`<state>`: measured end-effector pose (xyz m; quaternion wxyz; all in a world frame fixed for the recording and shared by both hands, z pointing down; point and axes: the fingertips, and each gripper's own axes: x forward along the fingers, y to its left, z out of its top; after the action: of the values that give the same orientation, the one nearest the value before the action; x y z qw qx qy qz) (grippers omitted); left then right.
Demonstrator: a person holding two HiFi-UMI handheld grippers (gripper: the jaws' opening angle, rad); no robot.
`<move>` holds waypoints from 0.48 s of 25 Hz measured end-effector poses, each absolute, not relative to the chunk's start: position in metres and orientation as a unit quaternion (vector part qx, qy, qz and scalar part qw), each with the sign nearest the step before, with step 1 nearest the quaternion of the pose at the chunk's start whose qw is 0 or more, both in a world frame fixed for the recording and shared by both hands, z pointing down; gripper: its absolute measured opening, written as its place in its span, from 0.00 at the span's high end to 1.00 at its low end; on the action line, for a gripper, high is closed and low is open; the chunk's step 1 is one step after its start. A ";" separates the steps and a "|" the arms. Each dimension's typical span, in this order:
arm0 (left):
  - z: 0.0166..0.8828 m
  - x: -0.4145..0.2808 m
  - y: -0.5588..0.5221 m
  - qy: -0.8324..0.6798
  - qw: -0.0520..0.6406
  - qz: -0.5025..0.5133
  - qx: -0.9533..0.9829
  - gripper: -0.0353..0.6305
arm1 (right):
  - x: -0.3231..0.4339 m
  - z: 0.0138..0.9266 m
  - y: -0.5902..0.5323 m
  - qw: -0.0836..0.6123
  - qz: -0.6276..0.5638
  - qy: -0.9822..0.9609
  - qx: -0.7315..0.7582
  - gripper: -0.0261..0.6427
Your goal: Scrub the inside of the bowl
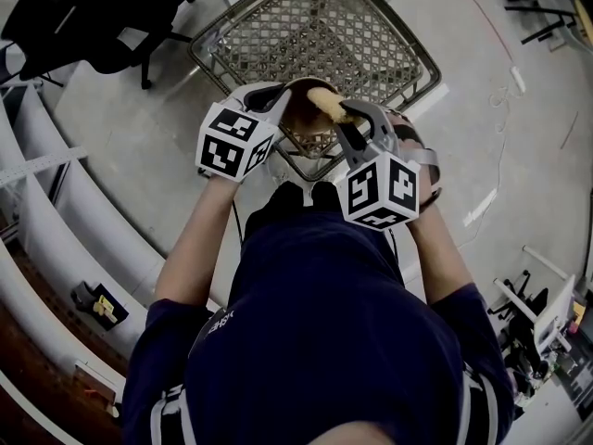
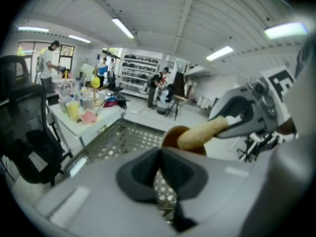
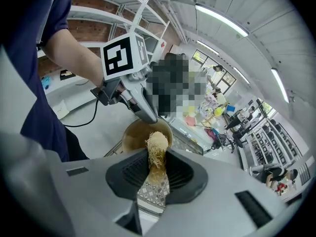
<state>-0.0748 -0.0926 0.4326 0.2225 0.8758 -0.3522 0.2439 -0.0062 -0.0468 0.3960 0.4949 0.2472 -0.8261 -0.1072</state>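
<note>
A brown bowl (image 1: 298,111) is held up in front of me, above a wire basket. My left gripper (image 1: 278,100) is shut on the bowl's rim. In the left gripper view the bowl (image 2: 170,135) shows just past the closed jaws (image 2: 159,154). My right gripper (image 1: 347,119) is shut on a tan fibrous scrubber (image 1: 326,103), whose free end lies over the bowl's mouth. In the right gripper view the scrubber (image 3: 157,149) sticks out between the jaws (image 3: 157,157) towards the inside of the bowl (image 3: 134,136), and the left gripper's fingers (image 3: 143,107) come down onto the far rim.
A metal mesh basket (image 1: 371,35) stands on the floor below the bowl. There is a black office chair (image 1: 93,17) at the upper left and white shelf rails (image 1: 56,202) along the left. A table with bottles (image 2: 79,112) and people stand farther off.
</note>
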 end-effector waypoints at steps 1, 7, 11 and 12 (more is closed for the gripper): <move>0.431 -0.076 -0.094 -0.354 0.222 0.242 0.876 0.93 | -0.006 0.396 -0.046 0.495 -0.107 -0.826 0.247 0.85; 0.423 -0.078 -0.101 -0.361 0.221 0.230 0.877 0.93 | -0.006 0.398 -0.041 0.499 -0.111 -0.825 0.240 0.85; 0.413 -0.073 -0.104 -0.362 0.220 0.216 0.880 0.93 | -0.010 0.402 -0.037 0.507 -0.123 -0.823 0.227 0.85; 0.410 -0.071 -0.105 -0.362 0.218 0.212 0.881 0.93 | -0.011 0.402 -0.036 0.508 -0.126 -0.822 0.224 0.85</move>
<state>-0.0710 -0.1050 0.4099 0.2179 0.8812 -0.3619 0.2123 -0.0111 -0.0357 0.4020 0.5076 0.2240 -0.8224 -0.1262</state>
